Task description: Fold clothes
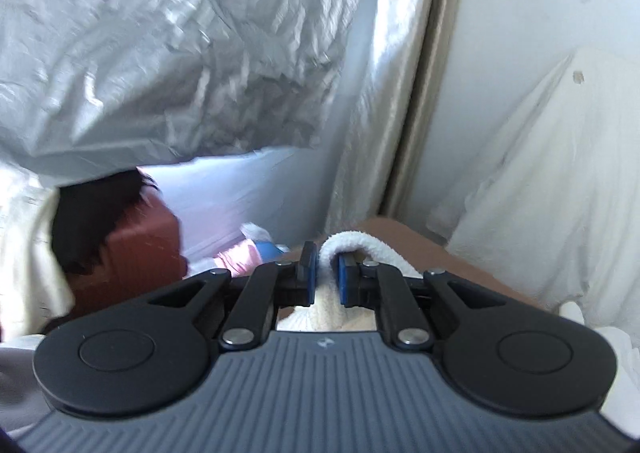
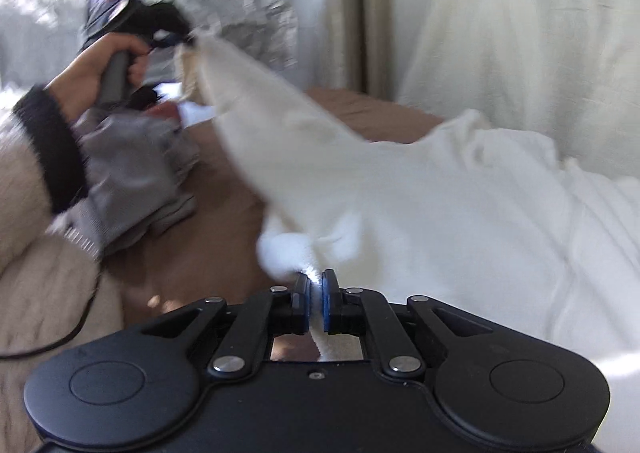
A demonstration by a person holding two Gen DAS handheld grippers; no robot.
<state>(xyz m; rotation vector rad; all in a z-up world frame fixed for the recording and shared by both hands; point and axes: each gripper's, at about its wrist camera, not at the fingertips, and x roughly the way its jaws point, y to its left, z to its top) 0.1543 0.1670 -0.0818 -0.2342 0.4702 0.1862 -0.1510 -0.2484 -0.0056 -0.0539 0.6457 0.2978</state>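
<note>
My jaws pinch a fluffy white garment (image 2: 400, 205), stretched taut from upper left to lower centre, its rest rumpled at right.

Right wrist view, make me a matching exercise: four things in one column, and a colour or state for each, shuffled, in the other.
Things:
1. white garment
2. folded clothes
3. bed cover
4. left claw

Colour or state:
A. brown
B. raised, shut on fabric
C. stretched between both claws
D. grey, stacked

Pairs: 1-C, 2-D, 3-A, 4-B
</note>
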